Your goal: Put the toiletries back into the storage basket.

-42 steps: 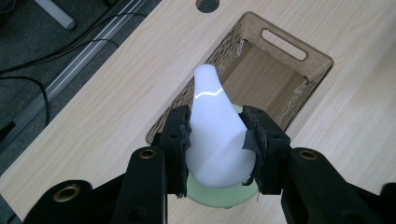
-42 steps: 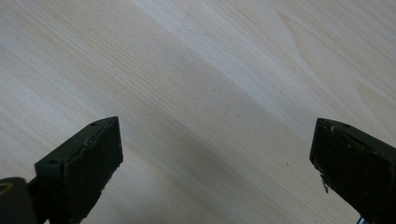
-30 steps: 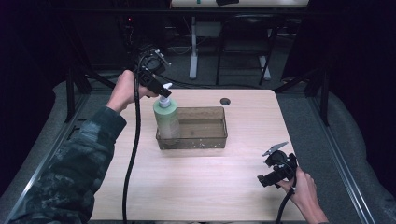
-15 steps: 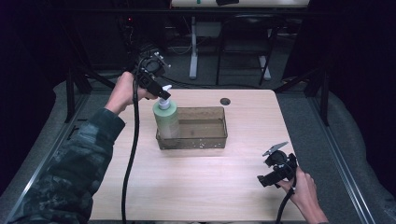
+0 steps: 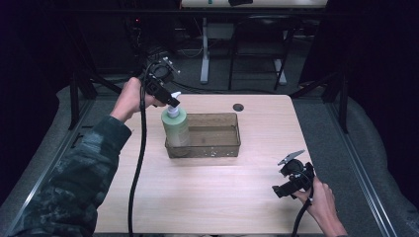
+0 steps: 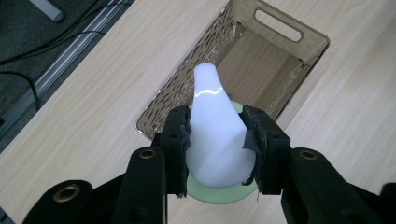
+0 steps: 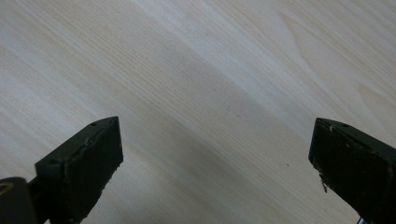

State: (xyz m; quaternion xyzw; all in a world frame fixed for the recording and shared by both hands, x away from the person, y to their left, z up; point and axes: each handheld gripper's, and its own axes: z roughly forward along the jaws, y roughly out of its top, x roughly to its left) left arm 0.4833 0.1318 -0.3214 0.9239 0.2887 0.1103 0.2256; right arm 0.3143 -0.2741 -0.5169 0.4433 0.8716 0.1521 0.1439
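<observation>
Inside, the brown bin (image 5: pixel 217 143) held 1 green soap bottle (image 5: pixel 176 127) at its left end, the rest free. Left gripper (image 6: pixel 217 140) clamped its white pump (image 6: pixel 212 126); right gripper (image 7: pixel 215 158) stood wide over bare table (image 5: pixel 207 197).

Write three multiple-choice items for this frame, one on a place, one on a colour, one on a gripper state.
1. Where does the soap bottle stand?
A. in the left end of the bin
B. on the table's right edge
C. on the floor

2. What colour is the bottle's pump head?
A. red
B. white
C. black

3. How is the right gripper?
A. shut on the bottle
B. shut on the bin's rim
C. open over bare tabletop

Key: 1 A, the high view shows the green bottle inside the bin's left end. 2 B, the head between the left gripper pads is white. 3 C, its jaws stand wide apart with only wood between them.
</observation>
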